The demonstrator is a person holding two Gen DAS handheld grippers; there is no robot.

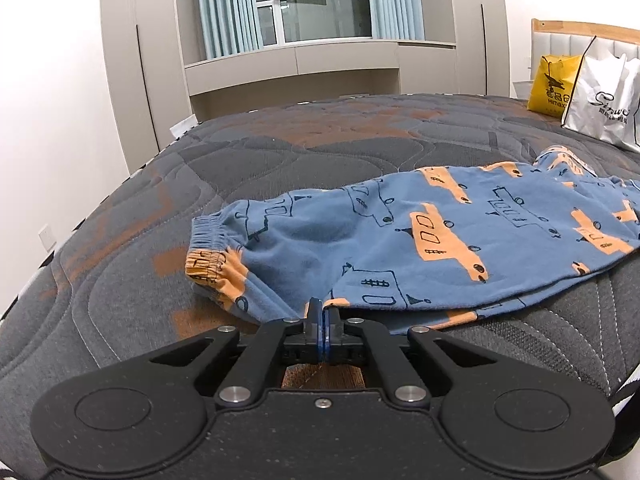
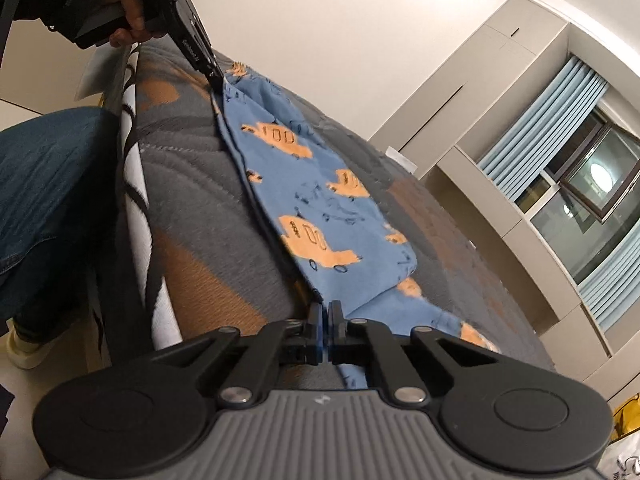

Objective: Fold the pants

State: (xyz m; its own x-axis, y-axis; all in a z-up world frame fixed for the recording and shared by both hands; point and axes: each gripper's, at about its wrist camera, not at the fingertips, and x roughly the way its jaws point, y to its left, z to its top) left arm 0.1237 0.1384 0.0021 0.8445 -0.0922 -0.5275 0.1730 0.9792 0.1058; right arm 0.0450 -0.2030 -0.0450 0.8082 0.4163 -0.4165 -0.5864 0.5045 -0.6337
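Observation:
Blue pants [image 1: 420, 240] with orange vehicle prints lie flat on a grey and orange quilted bed [image 1: 280, 148], folded lengthwise, elastic cuffs at the left. My left gripper [image 1: 323, 312] is shut on the pants' near edge. In the right wrist view the pants [image 2: 320, 208] stretch away along the bed's edge. My right gripper [image 2: 325, 312] is shut on the near edge of the pants. The left gripper [image 2: 214, 76] shows there at the far end, pinching the fabric edge, held by a hand.
A yellow bag [image 1: 554, 84] and a white bag [image 1: 604, 100] stand at the bed's far right by the headboard. Wardrobes and a curtained window [image 1: 308, 0] lie beyond the bed. The person's jeans-clad leg [image 2: 48, 200] is beside the bed edge.

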